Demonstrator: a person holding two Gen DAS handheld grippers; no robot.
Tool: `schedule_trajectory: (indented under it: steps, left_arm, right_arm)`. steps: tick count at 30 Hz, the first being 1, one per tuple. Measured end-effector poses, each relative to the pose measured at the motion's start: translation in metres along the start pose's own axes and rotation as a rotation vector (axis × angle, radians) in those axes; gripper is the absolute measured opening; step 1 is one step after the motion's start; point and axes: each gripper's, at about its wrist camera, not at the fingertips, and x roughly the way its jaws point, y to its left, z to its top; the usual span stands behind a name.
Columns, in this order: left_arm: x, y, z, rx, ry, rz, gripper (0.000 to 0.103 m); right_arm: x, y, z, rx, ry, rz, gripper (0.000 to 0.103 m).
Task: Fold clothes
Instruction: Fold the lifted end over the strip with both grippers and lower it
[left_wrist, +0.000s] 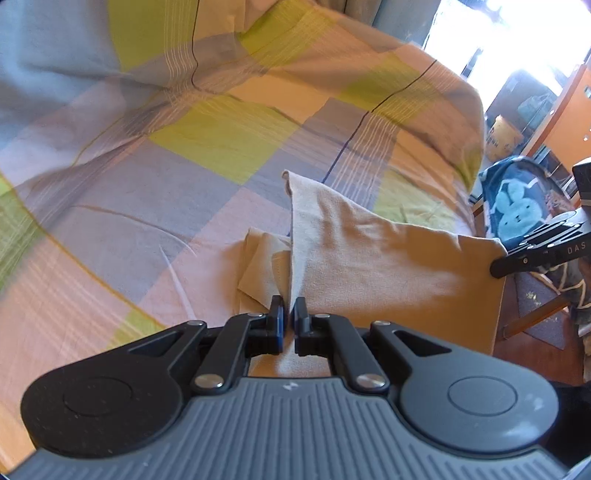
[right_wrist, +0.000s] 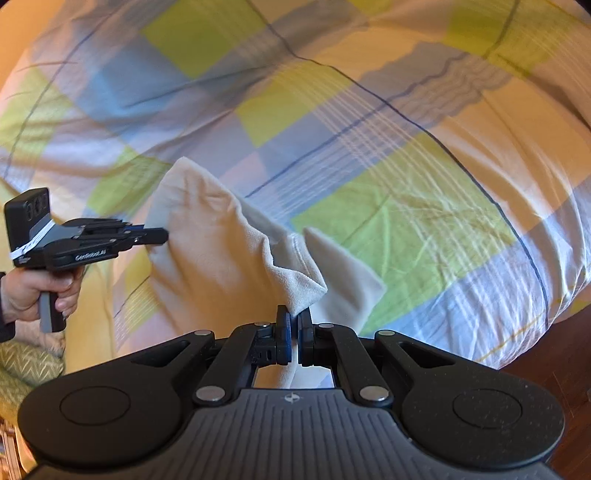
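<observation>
A cream garment (left_wrist: 388, 258) hangs stretched above the checked bed cover (left_wrist: 184, 147), held at two ends. My left gripper (left_wrist: 289, 308) is shut on one edge of it; a fold of cloth rises from between the fingers. In the right wrist view my right gripper (right_wrist: 294, 314) is shut on another corner of the cream garment (right_wrist: 214, 236). The left gripper (right_wrist: 162, 234) appears there at the left, pinching the cloth's far edge, with a hand (right_wrist: 26, 291) on its grip. The right gripper (left_wrist: 496, 267) shows at the right edge of the left wrist view.
The bed cover (right_wrist: 388, 166) of green, blue and peach squares fills both views. Past the bed's right side stand a chair with a blue rabbit-print cloth (left_wrist: 513, 210), a yellow container (left_wrist: 504, 136) and a dark wood floor (left_wrist: 535, 332). A green patterned cushion (right_wrist: 26, 369) lies lower left.
</observation>
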Motion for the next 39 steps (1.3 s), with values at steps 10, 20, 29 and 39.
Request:
schedule_trajectory:
  steps: [10, 20, 29, 39]
  left_arm:
    - [0.037, 0.008, -0.002, 0.008, 0.122, 0.027, 0.003]
    - [0.04, 0.012, 0.005, 0.007, 0.114, 0.026, 0.003]
    - [0.042, 0.02, 0.002, -0.052, 0.164, 0.003, 0.007]
    - [0.043, 0.034, 0.035, -0.099, 0.097, -0.034, 0.012]
  right_arm:
    - [0.021, -0.05, -0.001, 0.288, 0.002, 0.051, 0.021]
    - [0.016, -0.058, 0.006, 0.412, -0.085, 0.047, 0.005]
    - [0.011, -0.072, -0.005, 0.456, -0.055, -0.064, 0.016]
    - [0.029, -0.056, 0.024, 0.284, -0.03, -0.047, 0.033]
